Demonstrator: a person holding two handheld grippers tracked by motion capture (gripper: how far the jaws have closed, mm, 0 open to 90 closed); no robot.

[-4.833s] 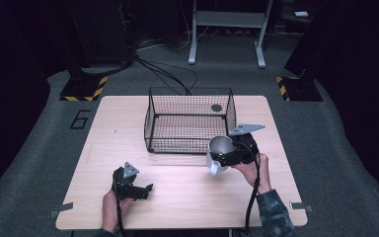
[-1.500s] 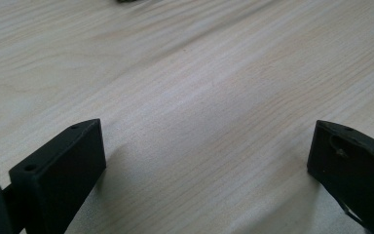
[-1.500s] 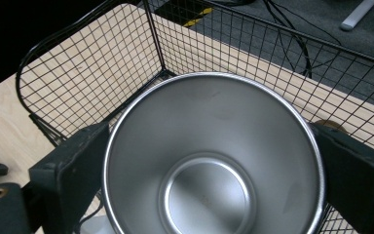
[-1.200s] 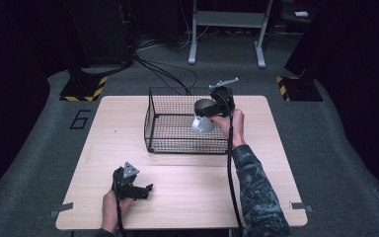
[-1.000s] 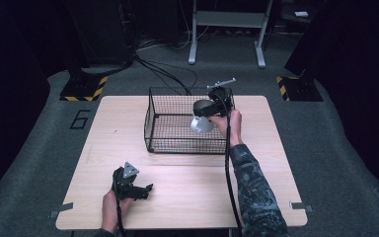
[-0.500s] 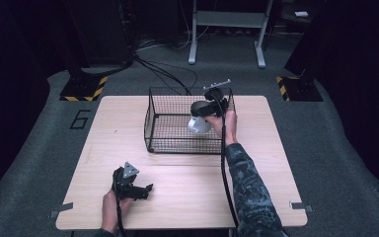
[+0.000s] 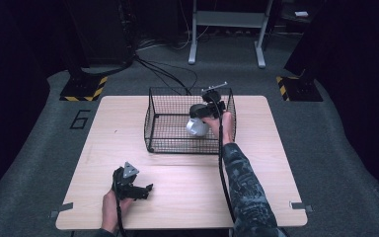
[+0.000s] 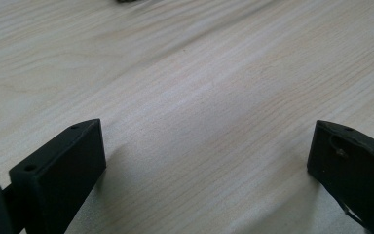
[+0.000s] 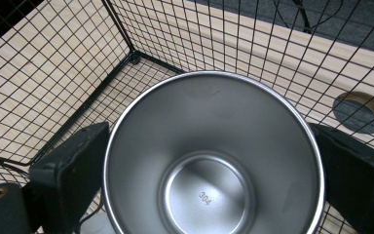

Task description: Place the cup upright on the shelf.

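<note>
My right gripper (image 7: pixel 201 118) is shut on a steel cup (image 7: pixel 196 126) and holds it inside the black wire basket (image 7: pixel 153 106), near the basket's right side. In the right gripper view the cup (image 9: pixel 213 161) opens toward the camera between the two black jaws, stamped 304 on its bottom, with basket mesh (image 9: pixel 68 58) behind it. My left gripper (image 7: pixel 145 190) rests on the table near the front left, open, with nothing between its fingers (image 8: pixel 63 165).
The wooden table (image 7: pixel 276 163) has bare room in front of and left of the basket. A round hole (image 9: pixel 359 113) in the tabletop lies beyond the basket's far right corner. Cables and a metal stand sit on the floor behind.
My right gripper carried the cup from the table in front of the basket up over its rim and down inside it. The left gripper has stayed put.
</note>
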